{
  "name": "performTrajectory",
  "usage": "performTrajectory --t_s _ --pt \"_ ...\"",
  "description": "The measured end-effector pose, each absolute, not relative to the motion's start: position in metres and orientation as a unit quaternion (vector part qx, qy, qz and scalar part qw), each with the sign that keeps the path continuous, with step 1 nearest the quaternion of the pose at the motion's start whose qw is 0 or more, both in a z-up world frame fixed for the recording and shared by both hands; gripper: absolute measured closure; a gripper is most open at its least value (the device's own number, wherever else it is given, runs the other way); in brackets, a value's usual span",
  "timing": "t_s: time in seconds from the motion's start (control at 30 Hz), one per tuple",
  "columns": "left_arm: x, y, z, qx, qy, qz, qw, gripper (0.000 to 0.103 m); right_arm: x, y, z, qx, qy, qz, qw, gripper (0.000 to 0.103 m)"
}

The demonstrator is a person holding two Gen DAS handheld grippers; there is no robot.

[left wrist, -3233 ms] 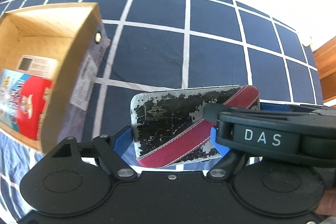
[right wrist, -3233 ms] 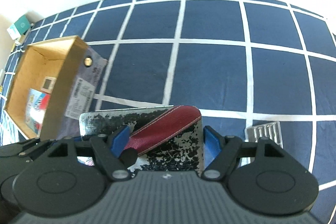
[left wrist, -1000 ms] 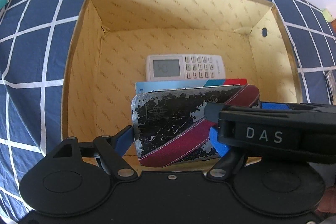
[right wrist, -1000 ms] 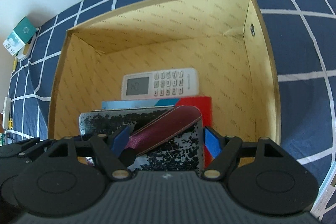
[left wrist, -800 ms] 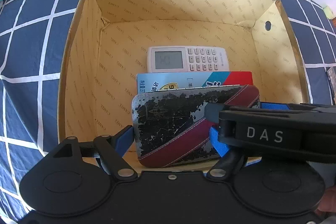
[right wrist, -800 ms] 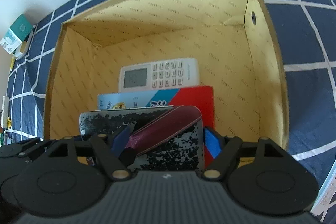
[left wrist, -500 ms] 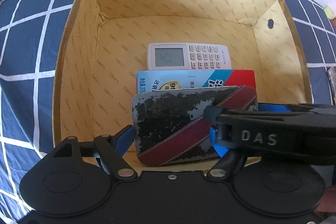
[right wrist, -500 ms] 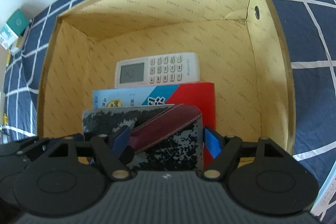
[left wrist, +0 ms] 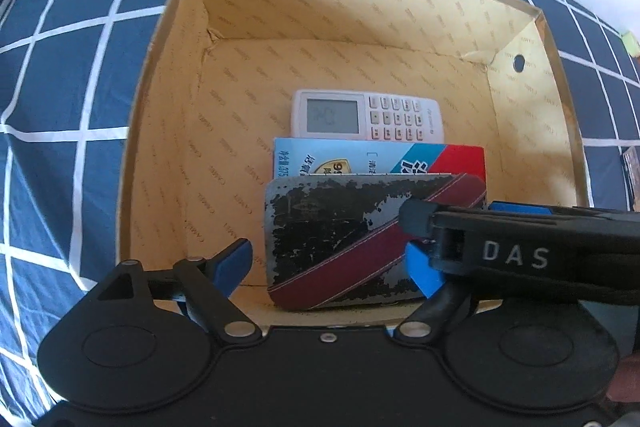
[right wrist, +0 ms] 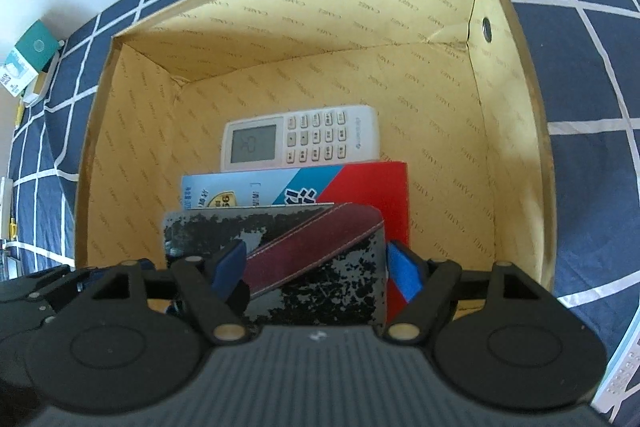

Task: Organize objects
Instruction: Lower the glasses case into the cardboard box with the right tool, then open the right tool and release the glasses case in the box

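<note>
Cardboard box [left wrist: 168, 131] sits open on a navy checked cloth [left wrist: 60, 75], and both grippers hang over it, pointing steeply down into it; a worn black-and-maroon wallet [left wrist: 344, 239] stands on edge between them, low inside the near part of the box. Two things already lie on the box floor: a white calculator [left wrist: 366, 117] toward the far side and a red-and-blue packet [left wrist: 380, 161] just nearer, its near edge hidden behind the wallet.

The left gripper [left wrist: 332, 259] is letting go: its fingers are opening, and the left blue pad stands clear of the wallet's edge with a gap showing, though the wallet is between them. The right gripper [right wrist: 316, 267] is also easing open; its blue pads sit right against the wallet's sides, and whether they press on it I cannot tell.

I judge the job well along: two items stowed, a third being released into the box. What remains for this item is the full release and lifting both grippers out; whether the wallet rests on the box floor or on the packet cannot be seen. Small things at the cloth's far edge, such as a teal box [right wrist: 36, 47], may or may not be part of the tidying.
</note>
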State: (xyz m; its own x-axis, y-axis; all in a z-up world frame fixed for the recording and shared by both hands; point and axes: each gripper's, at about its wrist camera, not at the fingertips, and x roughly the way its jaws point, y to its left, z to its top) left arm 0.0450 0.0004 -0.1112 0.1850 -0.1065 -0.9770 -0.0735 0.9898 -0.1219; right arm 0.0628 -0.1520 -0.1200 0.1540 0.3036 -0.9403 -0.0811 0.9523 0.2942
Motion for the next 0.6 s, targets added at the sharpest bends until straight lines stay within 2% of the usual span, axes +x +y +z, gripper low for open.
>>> performTrajectory --t_s 0.4,0.5,0.6 --pt "0.031 -0.019 -0.073 -0.071 0.612 0.002 0.788 0.013 0.051 -0.176 -0.084 0.086 0.606 0.14 0.779 0.023" --pt "0.024 -0.026 -0.066 -0.074 0.606 0.007 0.792 0.006 0.046 -0.186 -0.076 0.086 0.599 0.142 0.783 0.018" --pt "0.017 -0.035 -0.059 -0.073 0.601 0.011 0.796 0.005 0.039 -0.196 -0.068 0.085 0.59 0.144 0.79 0.01"
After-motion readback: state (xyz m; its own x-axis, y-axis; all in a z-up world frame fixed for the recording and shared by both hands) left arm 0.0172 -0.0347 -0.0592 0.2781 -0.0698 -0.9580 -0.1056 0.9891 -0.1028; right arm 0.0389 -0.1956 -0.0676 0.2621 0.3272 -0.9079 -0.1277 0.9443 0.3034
